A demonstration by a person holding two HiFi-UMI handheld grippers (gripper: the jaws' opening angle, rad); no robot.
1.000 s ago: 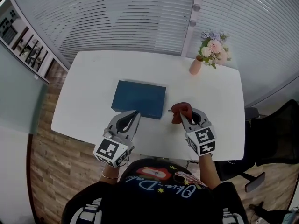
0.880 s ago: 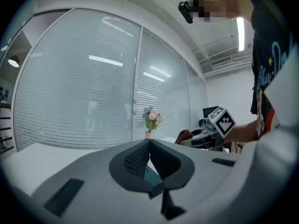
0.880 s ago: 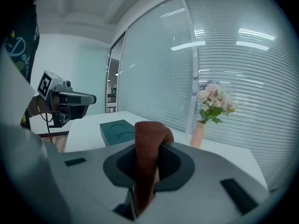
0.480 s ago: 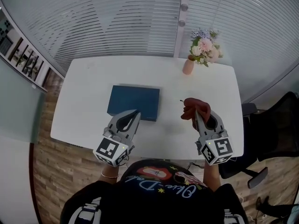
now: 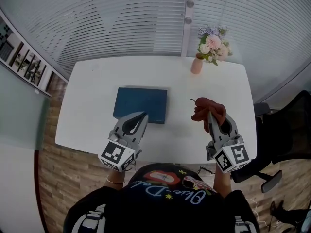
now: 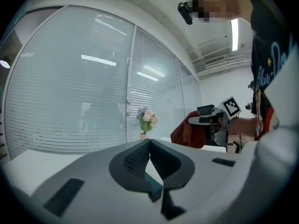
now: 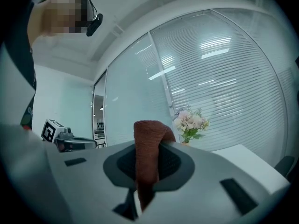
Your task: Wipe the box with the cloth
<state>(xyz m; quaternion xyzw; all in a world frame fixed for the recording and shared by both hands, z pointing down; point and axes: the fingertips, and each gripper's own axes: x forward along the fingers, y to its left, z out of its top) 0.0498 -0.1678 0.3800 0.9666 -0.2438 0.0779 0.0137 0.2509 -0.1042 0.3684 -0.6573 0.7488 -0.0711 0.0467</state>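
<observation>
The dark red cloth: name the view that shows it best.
Right gripper view: the dark red cloth sits close and central, clamped in the right gripper. Head view shows only a small bunch; left gripper view, a distant fold.

The head camera looks steeply down on the worktop (image 5: 87, 96), while cameras riding the left tool (image 5: 142, 115) and right tool (image 5: 210, 114) sit close behind their jaws, facing low across it; all three share the flower vase (image 5: 197, 65).
</observation>
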